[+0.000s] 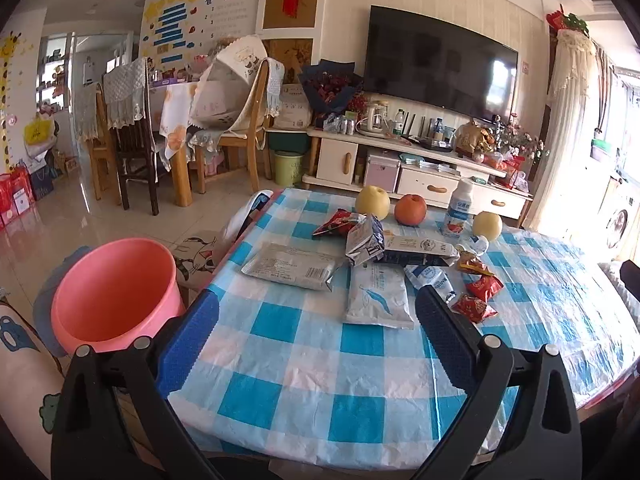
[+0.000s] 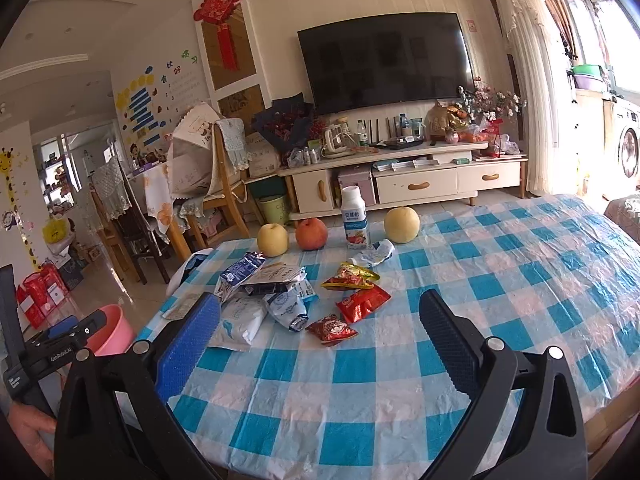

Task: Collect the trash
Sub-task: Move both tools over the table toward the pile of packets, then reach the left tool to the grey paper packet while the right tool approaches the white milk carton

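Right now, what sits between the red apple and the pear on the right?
A white drink bottle stands upright between the red apple and that pear, clearest in the right wrist view.

A large black wall-mounted television (image 2: 386, 60) hangs above a cream cabinet (image 2: 404, 178); two yellow pears (image 2: 272, 239) flank a red apple (image 2: 311, 233).

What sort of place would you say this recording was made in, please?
Most likely a home living and dining room. A wall-mounted television hangs over a low media cabinet, wooden dining chairs stand at a covered table behind, and the checked tablecloth carries fruit and snack wrappers.
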The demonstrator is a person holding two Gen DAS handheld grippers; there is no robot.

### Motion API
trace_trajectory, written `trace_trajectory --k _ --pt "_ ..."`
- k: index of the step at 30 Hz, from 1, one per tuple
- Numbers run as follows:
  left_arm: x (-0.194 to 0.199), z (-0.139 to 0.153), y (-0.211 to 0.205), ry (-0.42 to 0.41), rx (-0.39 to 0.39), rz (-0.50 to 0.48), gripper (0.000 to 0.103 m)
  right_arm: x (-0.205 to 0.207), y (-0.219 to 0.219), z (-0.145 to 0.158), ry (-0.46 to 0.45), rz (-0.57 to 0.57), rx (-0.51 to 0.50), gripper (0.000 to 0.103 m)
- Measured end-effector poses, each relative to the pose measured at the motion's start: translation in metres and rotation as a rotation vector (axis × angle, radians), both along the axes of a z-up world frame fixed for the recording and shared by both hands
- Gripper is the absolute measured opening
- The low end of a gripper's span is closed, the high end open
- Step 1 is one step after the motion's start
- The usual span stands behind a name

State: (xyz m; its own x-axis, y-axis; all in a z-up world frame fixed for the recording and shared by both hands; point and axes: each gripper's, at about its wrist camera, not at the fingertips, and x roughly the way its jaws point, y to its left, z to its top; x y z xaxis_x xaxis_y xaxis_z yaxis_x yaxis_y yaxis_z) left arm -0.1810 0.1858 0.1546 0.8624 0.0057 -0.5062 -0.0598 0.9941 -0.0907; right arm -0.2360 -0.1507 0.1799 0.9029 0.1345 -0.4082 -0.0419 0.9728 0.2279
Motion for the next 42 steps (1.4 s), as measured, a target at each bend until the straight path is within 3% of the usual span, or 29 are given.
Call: trace_trajectory --k 4,9,15,19,26,32,40,42 --pt "0.021 -0.005 0.014 -0.006 -0.04 -0.016 0.099 0.021 -0.02 0.001 0.035 -0.009 0.034 0.098" --pt "0.061 -0.017 0.007 0.031 -0.064 -0.06 0.099 0.065 -0.06 -0.009 0.142 -0.071 0.149 0.098" --pt "0.116 -0.039 0.006 0.072 -0.205 -0.056 0.099 0.125 -0.084 -0.039 0.323 -0.1 0.255 0.098" --pt "0.143 -0.059 0.024 0.089 -0.286 0.005 0.099 0.156 -0.072 -0.052 0.384 -0.054 0.226 0.098" --pt "0.179 -0.105 0.062 0.204 -0.411 0.15 0.099 0.2 -0.008 -0.051 0.363 0.13 0.101 0.098" --pt "0.204 -0.122 0.059 0.273 -0.43 0.21 0.099 0.229 0.038 -0.059 0.368 0.218 -0.008 0.098" --pt "0.247 -0.128 0.04 0.305 -0.353 0.186 0.099 0.255 0.057 -0.078 0.393 0.218 -0.1 0.098" --pt "0.261 -0.129 0.036 0.326 -0.296 0.188 0.099 0.26 0.057 -0.08 0.395 0.222 -0.092 0.098"
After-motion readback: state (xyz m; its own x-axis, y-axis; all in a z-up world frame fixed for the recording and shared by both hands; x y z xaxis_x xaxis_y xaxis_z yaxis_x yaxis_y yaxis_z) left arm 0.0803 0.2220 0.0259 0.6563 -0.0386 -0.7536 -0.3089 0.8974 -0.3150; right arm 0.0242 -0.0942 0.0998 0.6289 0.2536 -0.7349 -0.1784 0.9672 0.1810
